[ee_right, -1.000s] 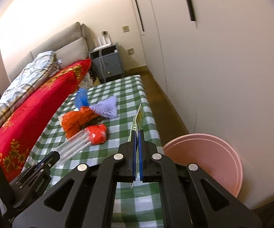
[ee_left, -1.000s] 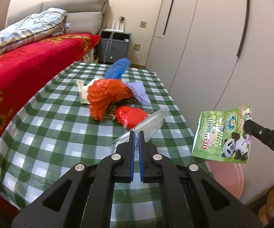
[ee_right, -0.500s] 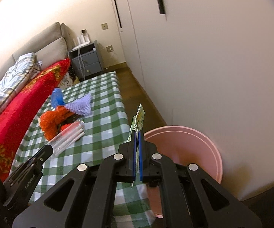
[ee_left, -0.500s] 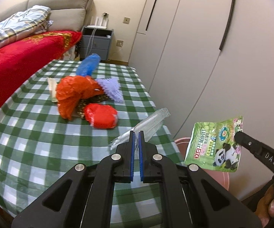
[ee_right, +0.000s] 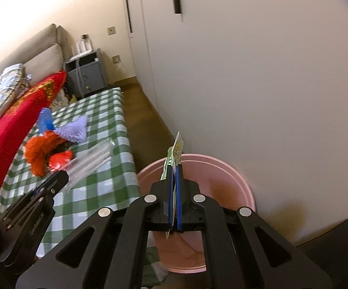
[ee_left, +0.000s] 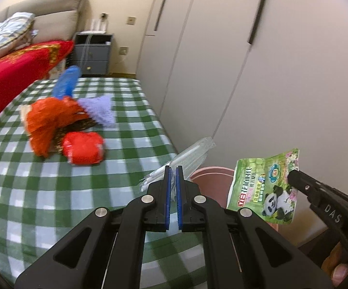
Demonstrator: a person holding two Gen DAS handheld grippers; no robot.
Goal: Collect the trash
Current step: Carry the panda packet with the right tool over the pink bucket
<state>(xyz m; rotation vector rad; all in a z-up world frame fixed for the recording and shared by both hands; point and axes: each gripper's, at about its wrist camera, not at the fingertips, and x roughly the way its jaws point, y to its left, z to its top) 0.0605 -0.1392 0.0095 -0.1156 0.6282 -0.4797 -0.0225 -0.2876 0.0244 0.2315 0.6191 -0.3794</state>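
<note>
While pinched, green wrapper (ee_right: 176, 155) protrudes beyond right hand-held gripper (ee_right: 174, 168).

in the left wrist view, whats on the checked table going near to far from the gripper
left gripper shut on the clear plastic wrapper → red packet → orange plastic bag → purple cloth → blue bag, all on the checked table

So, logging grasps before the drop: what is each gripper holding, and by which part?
Left gripper pinches the clear plastic wrapper at its near end; right gripper clamps the green panda-print pouch by one side edge.
</note>
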